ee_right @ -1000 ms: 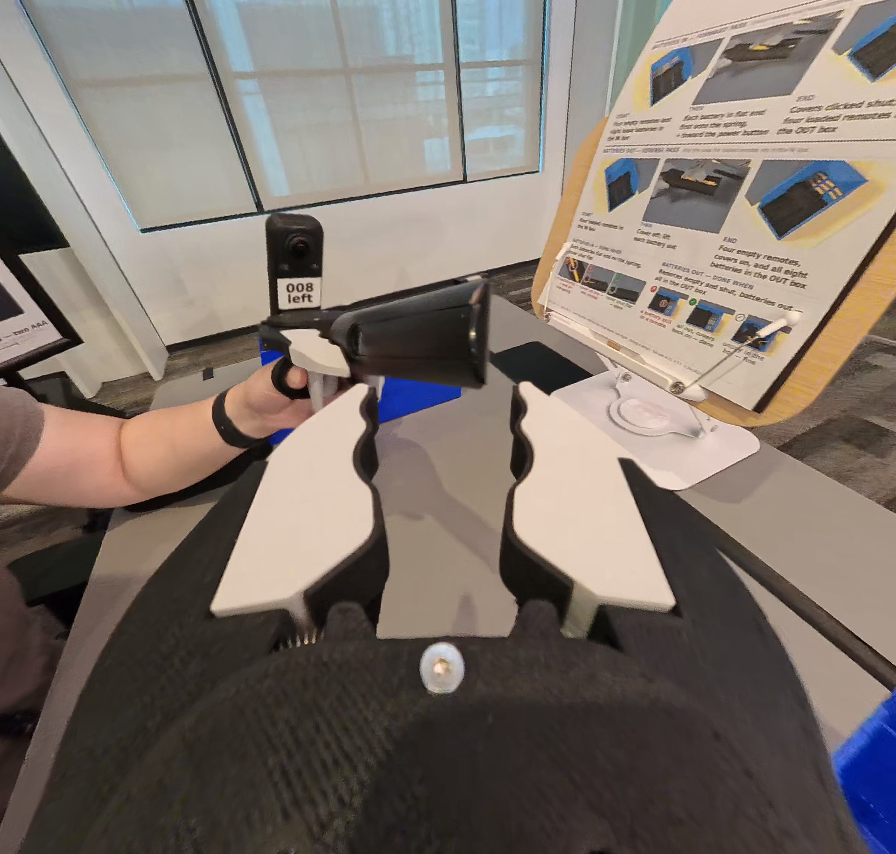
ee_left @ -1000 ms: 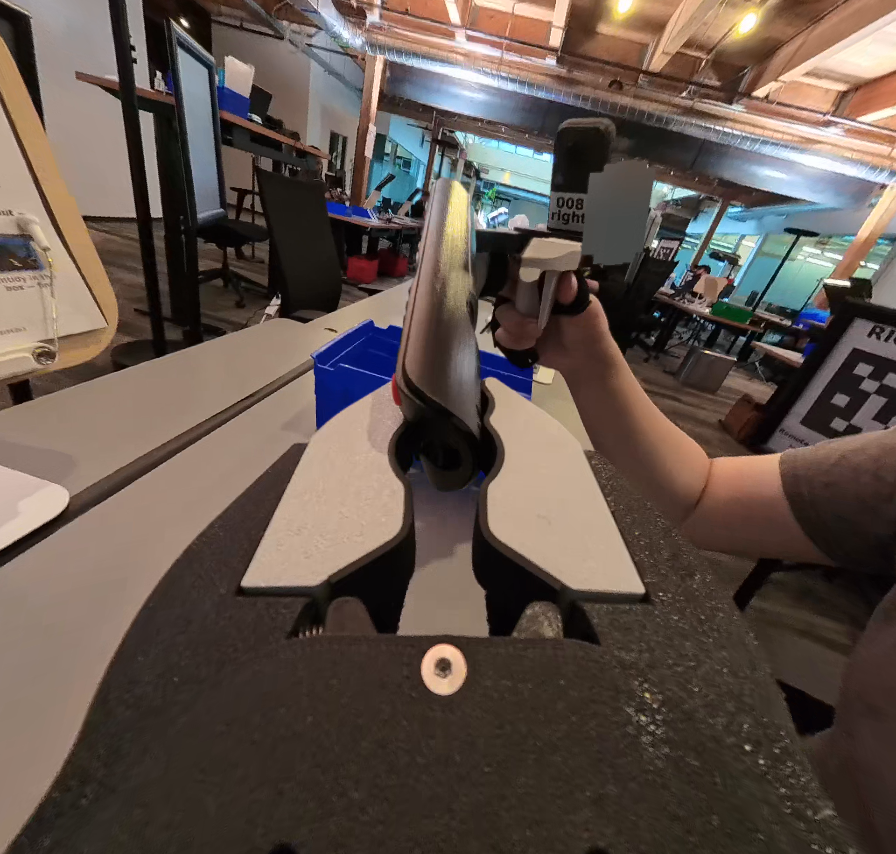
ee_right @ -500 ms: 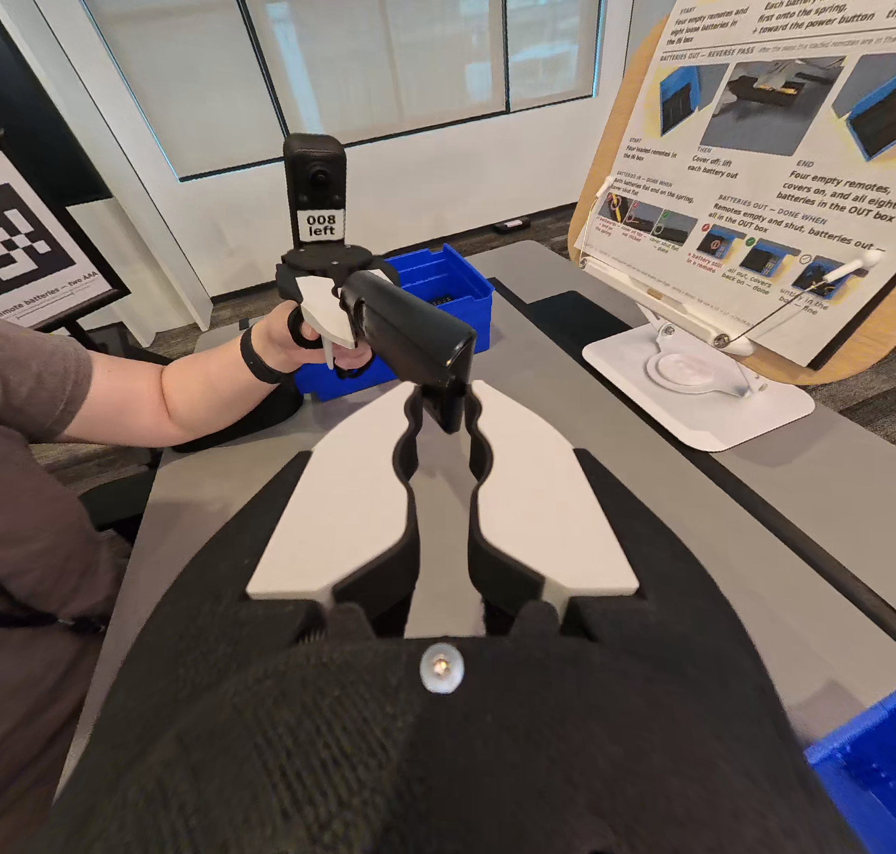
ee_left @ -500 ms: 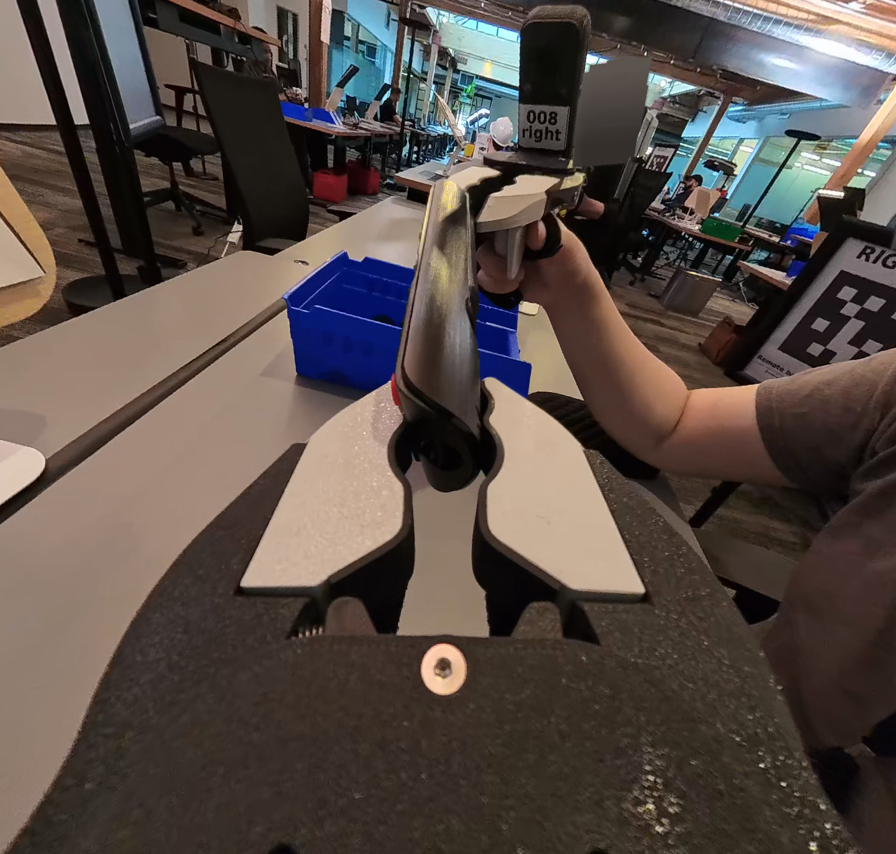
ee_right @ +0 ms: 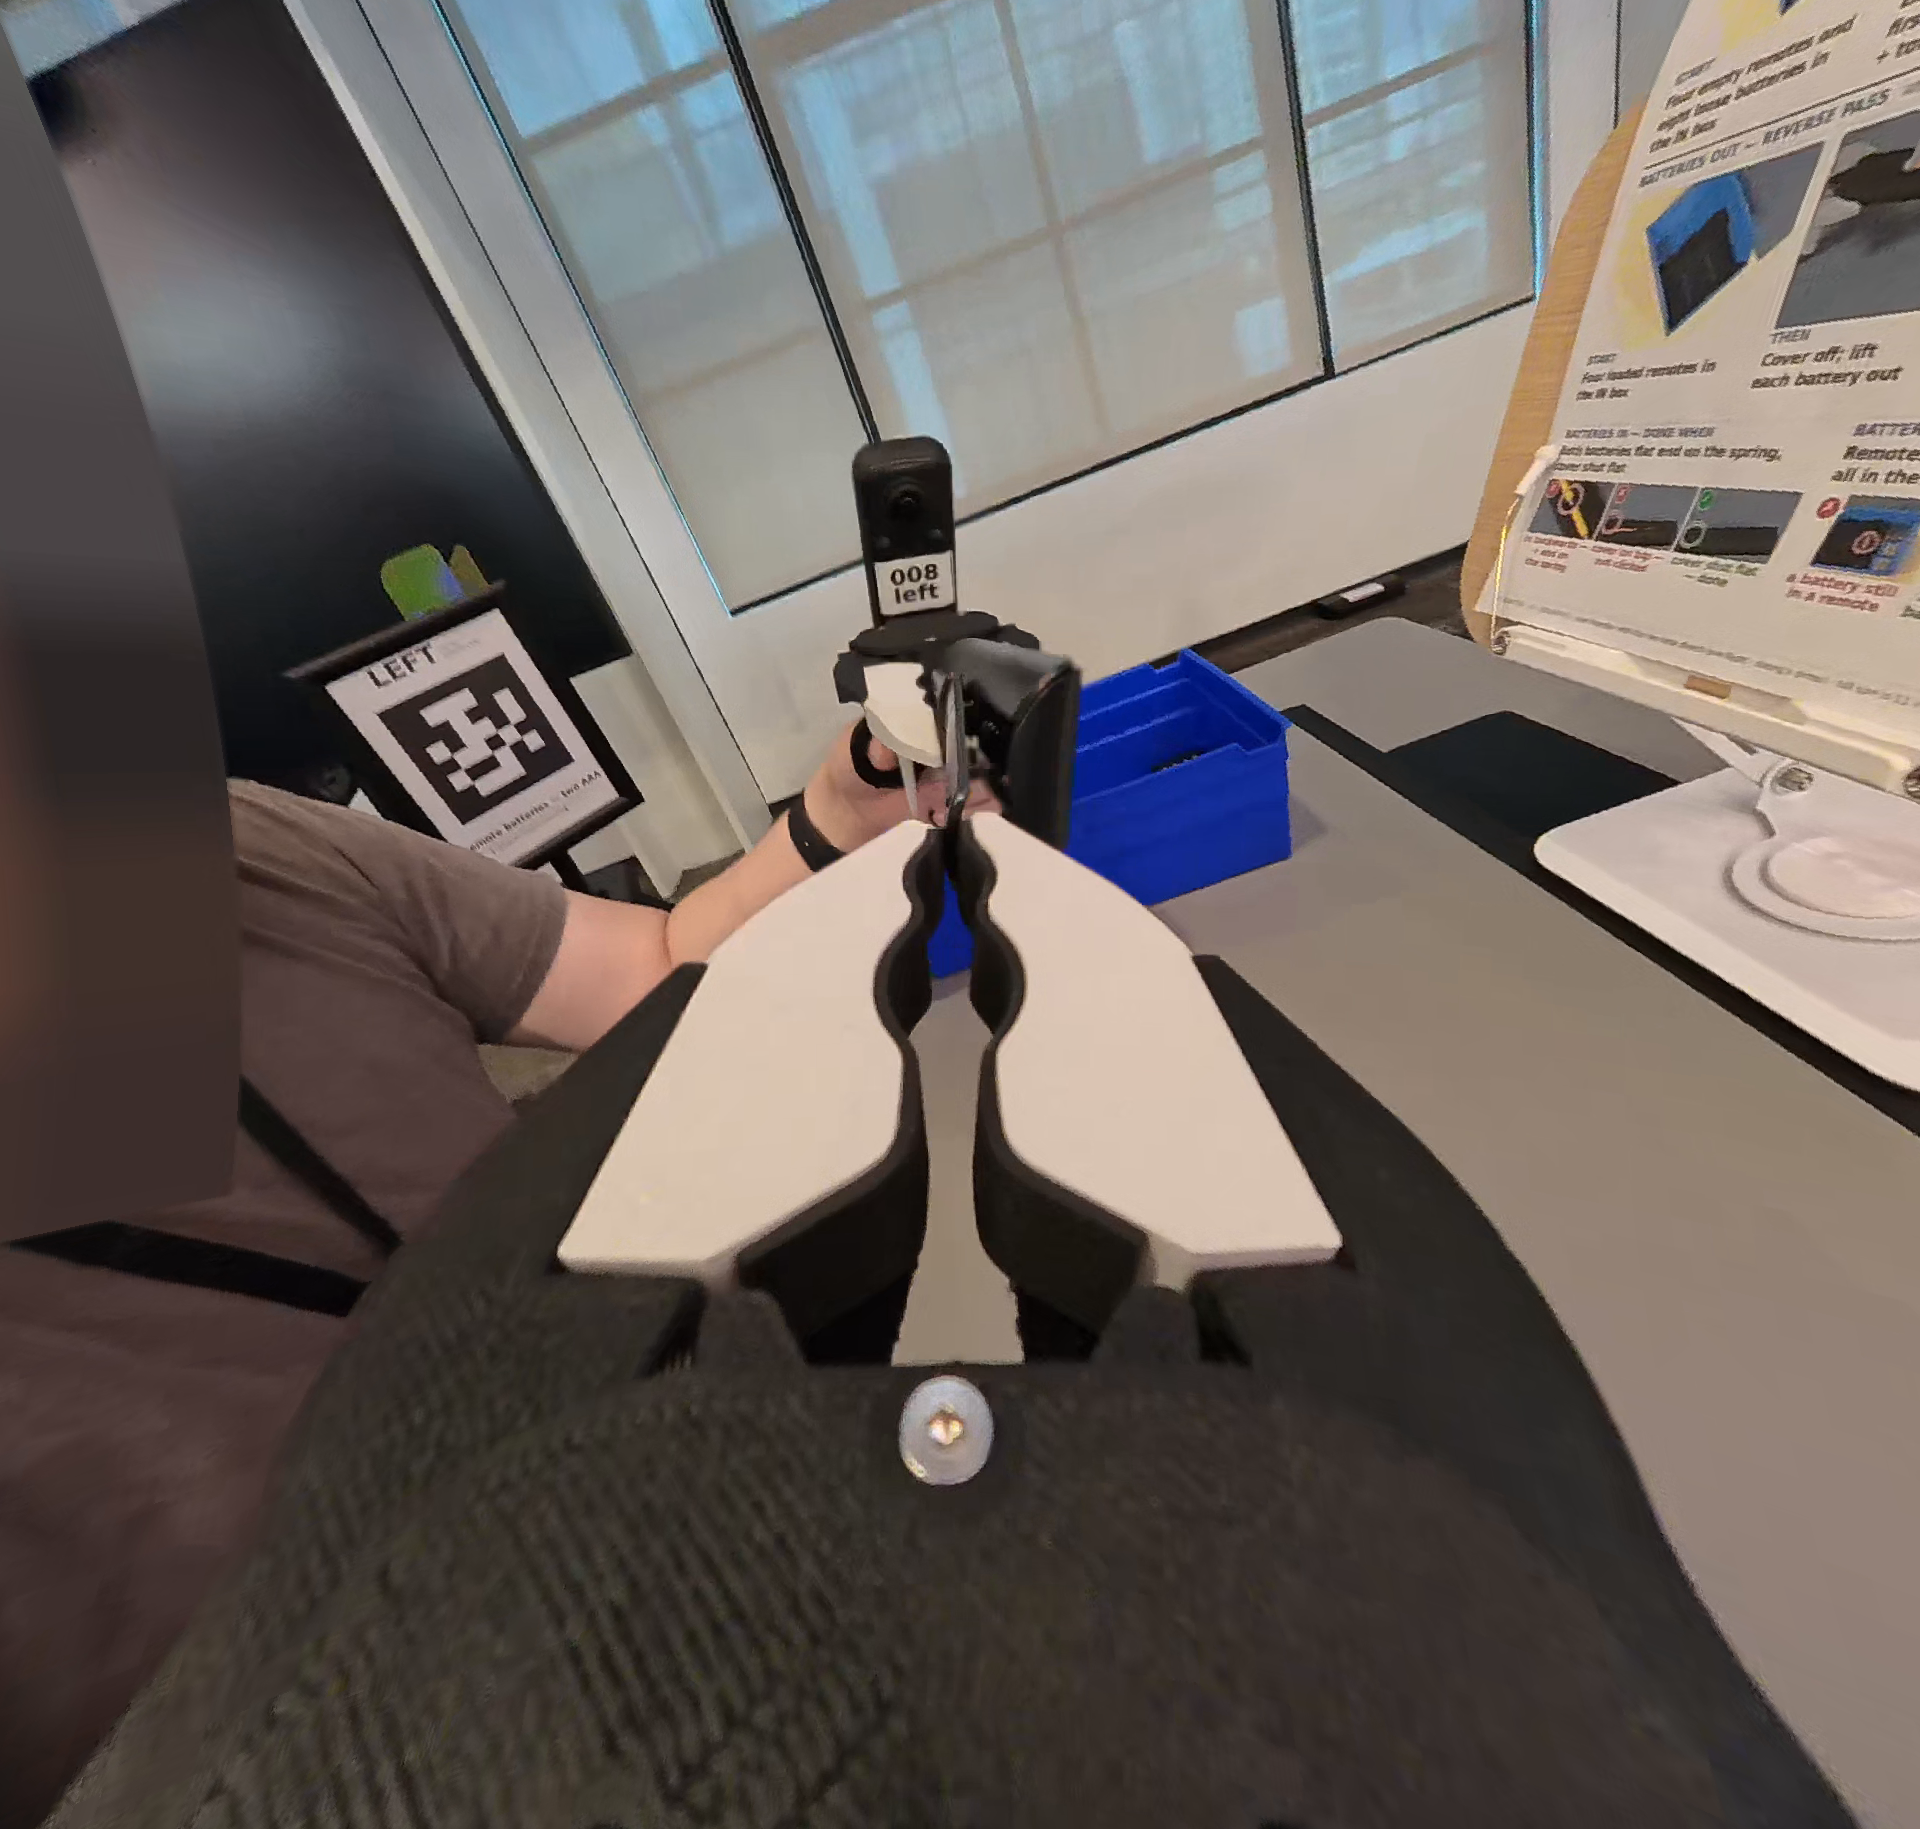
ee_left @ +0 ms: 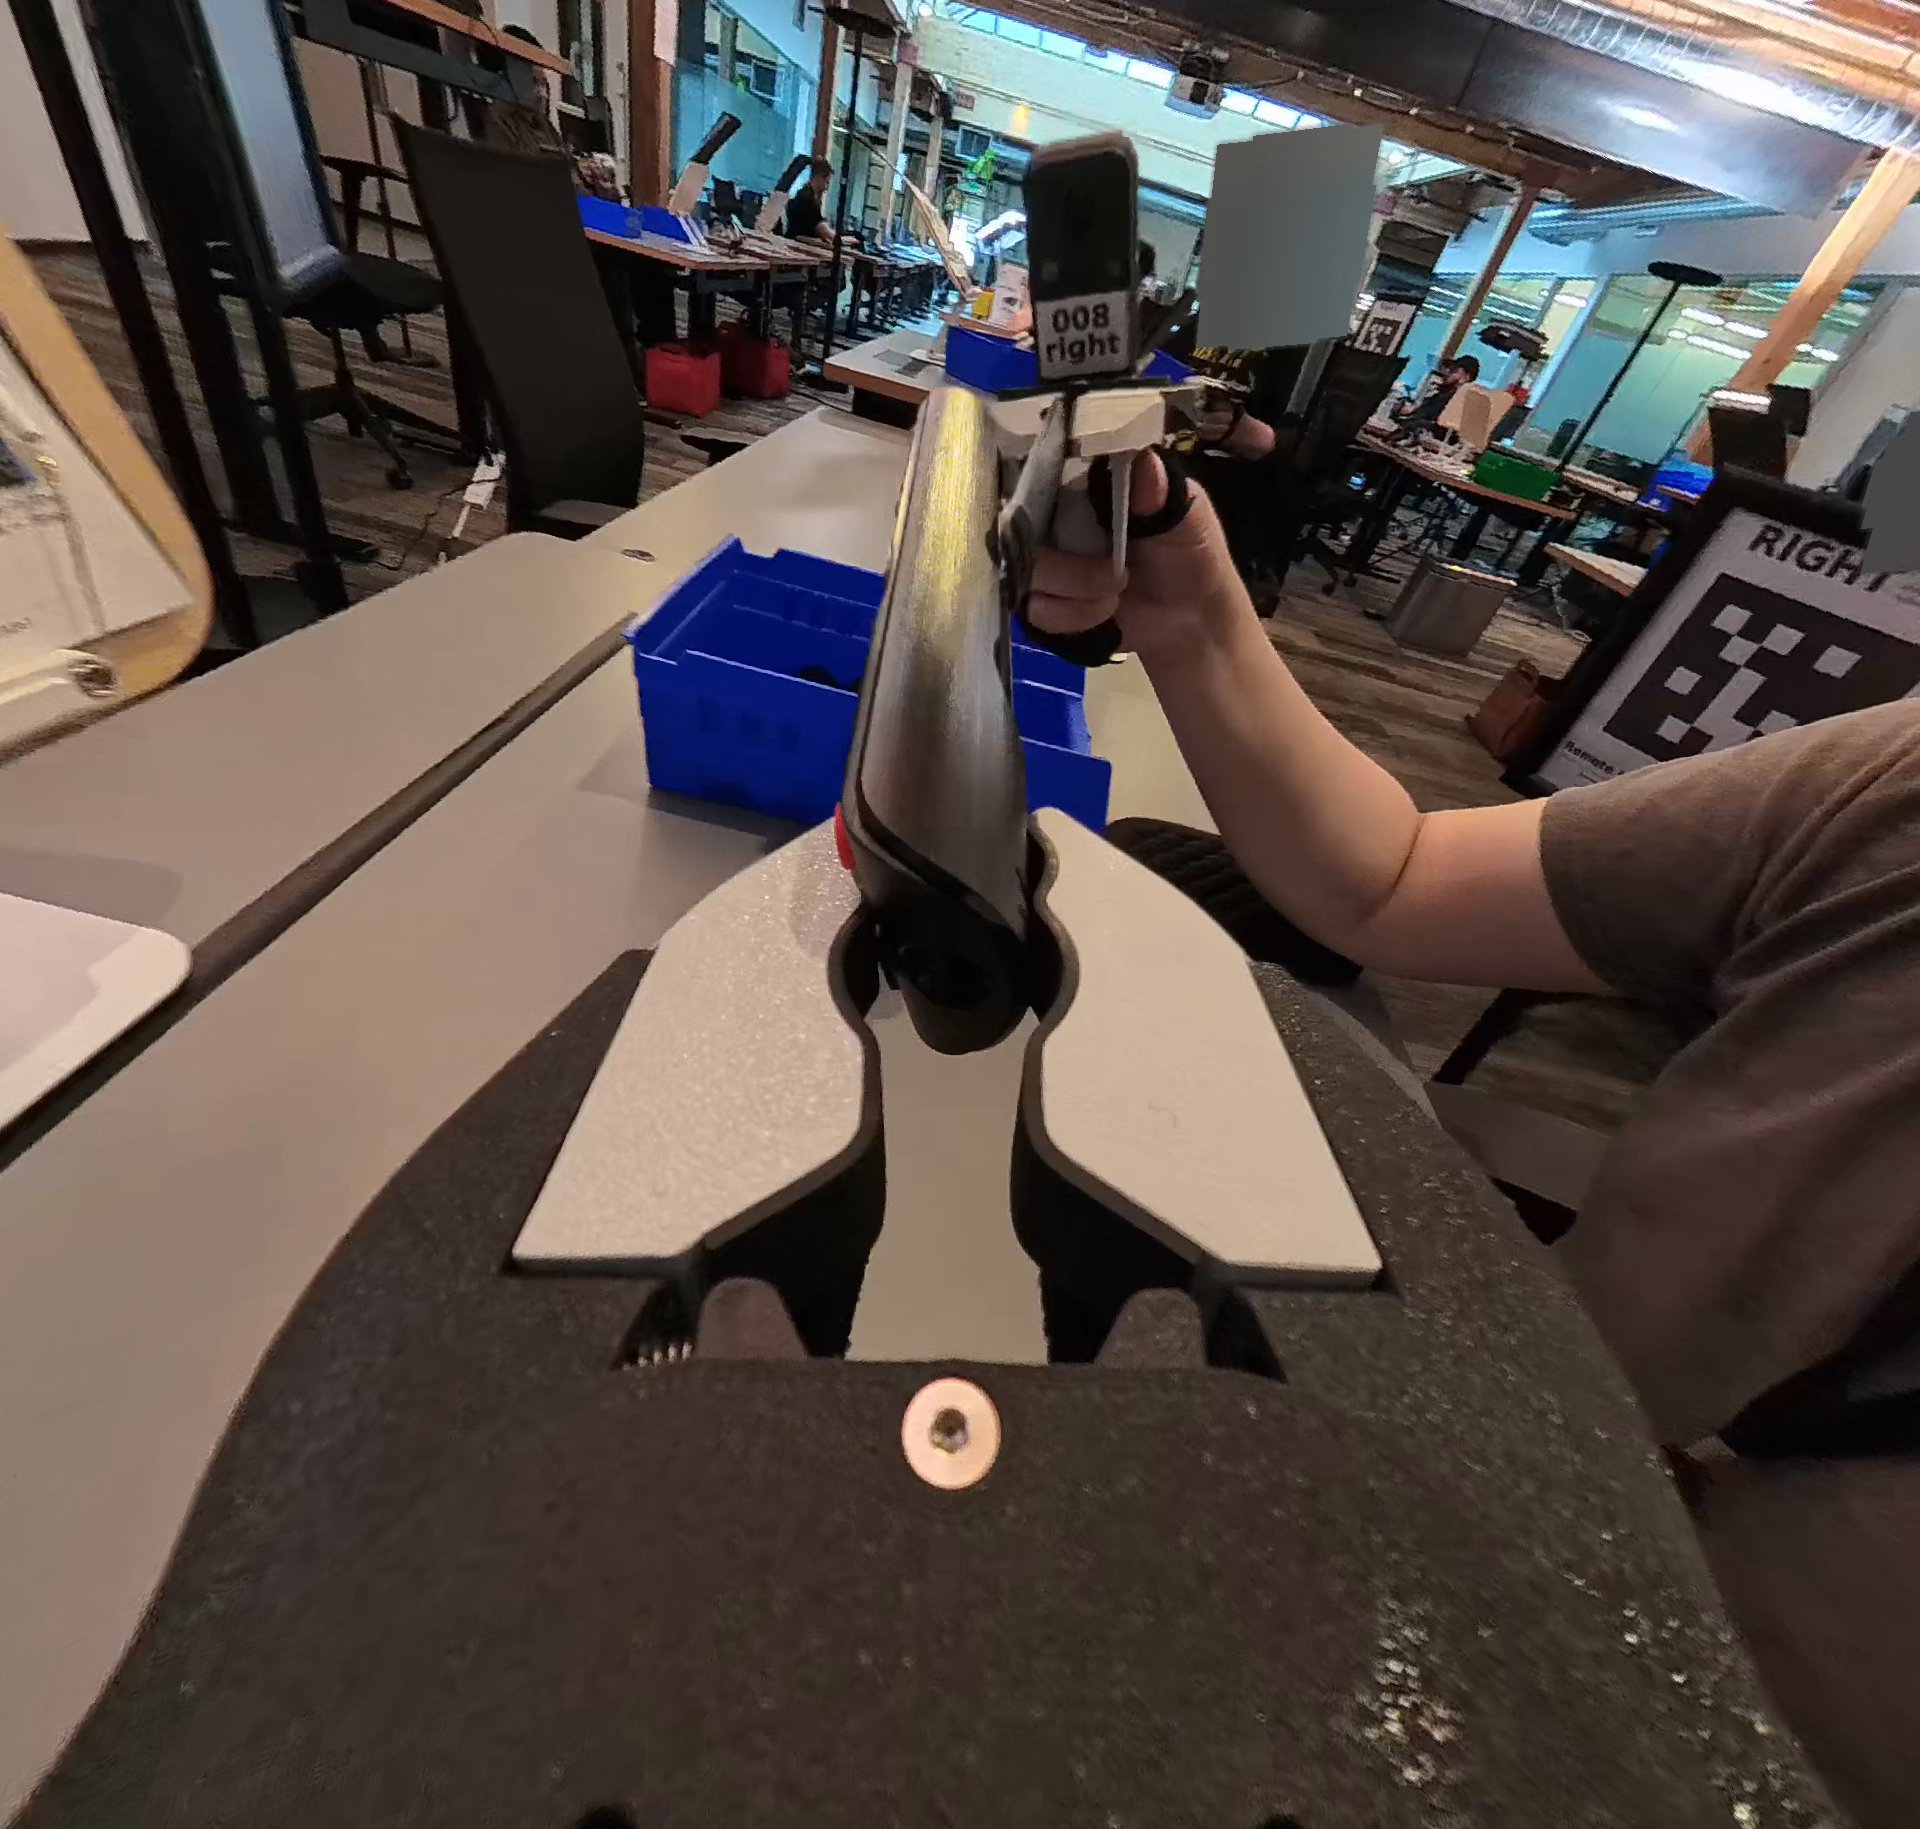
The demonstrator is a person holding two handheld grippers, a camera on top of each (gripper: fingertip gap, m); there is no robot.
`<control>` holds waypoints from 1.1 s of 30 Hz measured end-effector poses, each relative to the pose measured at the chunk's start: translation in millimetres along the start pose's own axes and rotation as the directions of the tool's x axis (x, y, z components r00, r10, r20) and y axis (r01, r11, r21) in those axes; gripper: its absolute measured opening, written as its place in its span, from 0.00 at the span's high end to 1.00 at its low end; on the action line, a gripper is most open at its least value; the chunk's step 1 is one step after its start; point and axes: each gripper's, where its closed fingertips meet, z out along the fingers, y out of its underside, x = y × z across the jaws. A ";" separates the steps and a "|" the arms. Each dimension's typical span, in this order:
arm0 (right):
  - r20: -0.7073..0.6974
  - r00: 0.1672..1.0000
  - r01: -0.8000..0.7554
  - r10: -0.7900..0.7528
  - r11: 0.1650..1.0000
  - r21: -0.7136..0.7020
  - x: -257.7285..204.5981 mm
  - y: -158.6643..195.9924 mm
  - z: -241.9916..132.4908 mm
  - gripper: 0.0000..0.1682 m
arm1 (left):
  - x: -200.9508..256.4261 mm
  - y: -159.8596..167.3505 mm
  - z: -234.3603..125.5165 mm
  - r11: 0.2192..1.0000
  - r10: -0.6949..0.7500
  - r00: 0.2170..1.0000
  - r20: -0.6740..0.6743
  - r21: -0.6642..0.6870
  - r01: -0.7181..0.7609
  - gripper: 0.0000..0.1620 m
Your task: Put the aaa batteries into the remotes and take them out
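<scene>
1. Your left gripper (ee_left: 951, 906) is clamped on the lower end of the glossy black plastic remote (ee_left: 935, 688), just past its red button. The remote stands up and away from you in mid-air, above the grey table (ee_left: 312, 948).
2. Your right gripper (ee_right: 951, 844) is narrow, its fingertips almost together at the remote's far end. I cannot tell whether they pinch an edge there or only touch it.
3. Expect the remote to be light and stiff. Its shiny shell looks slippery, so held by one end it may pivot between the pads. A hold nearer the middle, across the flat sides, would likely be steadier.
4. The battery cover is probably thin and easy to snap, so work it with gentle pressure along its length instead of prying.
5. No AAA batteries show in either view, and I cannot see whether the compartment is loaded.
6. The blue plastic bin (ee_left: 748, 730) sits on the table beyond the remote, and its walls are the nearest edge.
7. On your right wrist view's side, the white stand base (ee_right: 1766, 906) and the instruction board (ee_right: 1714, 325) crowd the table. The open grey surface between them and the bin is your room for setting things down.
</scene>
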 end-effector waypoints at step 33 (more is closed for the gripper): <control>-0.426 0.030 -0.033 0.904 0.427 0.904 97.8 216.5 -77.4 0.97 | 5.5 -75.8 -128.8 0.962 0.084 0.957 0.276 0.227 -0.150 0.86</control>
